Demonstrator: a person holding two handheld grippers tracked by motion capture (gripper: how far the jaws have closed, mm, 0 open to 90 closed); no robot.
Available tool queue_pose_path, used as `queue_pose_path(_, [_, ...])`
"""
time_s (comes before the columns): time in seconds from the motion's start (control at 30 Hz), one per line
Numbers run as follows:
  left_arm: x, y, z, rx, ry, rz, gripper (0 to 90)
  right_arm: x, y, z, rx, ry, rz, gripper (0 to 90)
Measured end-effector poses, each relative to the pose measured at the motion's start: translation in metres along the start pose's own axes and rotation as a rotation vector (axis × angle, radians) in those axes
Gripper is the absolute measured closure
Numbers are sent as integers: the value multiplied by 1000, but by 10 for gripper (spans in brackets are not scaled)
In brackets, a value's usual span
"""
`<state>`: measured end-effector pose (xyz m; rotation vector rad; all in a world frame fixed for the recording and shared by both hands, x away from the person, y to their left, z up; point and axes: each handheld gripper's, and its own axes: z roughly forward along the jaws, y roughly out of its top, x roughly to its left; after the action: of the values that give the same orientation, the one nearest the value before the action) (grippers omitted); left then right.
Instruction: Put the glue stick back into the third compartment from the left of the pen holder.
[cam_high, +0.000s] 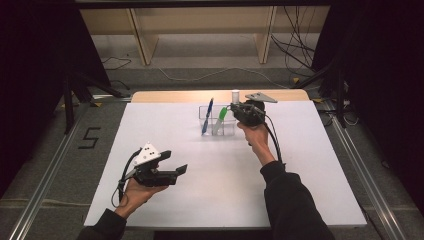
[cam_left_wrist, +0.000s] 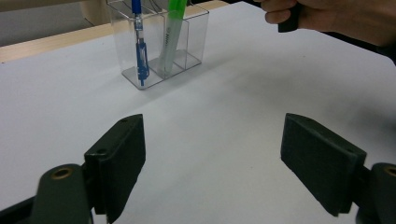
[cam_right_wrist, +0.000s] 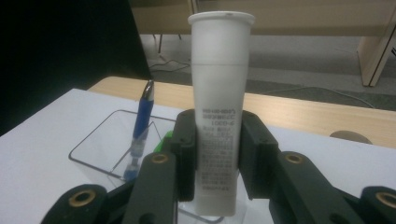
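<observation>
Item: white tube (cam_right_wrist: 219, 112), which we are gripping in right fingers (cam_right_wrist: 217, 154), lowering into organiser (cam_high: 218, 120) at twelve o'clock; left fingers (cam_left_wrist: 229, 163) idling open.

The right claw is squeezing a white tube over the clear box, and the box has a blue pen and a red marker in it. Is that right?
Not quite. The marker is green, not red, as the left gripper view shows. The rest holds: the right claw grips the white tube above the clear box, which holds a blue pen.
</observation>
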<state>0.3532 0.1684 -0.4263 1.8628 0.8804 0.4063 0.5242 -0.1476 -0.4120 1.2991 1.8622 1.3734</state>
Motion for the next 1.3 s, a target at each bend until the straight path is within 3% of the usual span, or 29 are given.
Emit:
queue_pose_path(0.37, [-1,0,1,9,-2,4,217,6,2,14,-1,-25,-11,706])
queue_pose_path(0.6, [-3,-1,3,12,-6,5,217,3,-1,19,4,-22,31,704])
queue_pose_path(0.73, [-2,0,2,14,-6,4,218,4,-2,21,11,-32,18,704])
queue_pose_path(1.03, [-3,0,3,16,-10,4,218,2,-4,25,17,-30,40,698])
queue_pose_path(1.17, [-2,0,2,15,-10,3,218,2,-1,23,-9,7,49,571])
queue_pose_path(1.3, [-2,0,2,15,-11,6,218,0,6,14,-28,14,45,500])
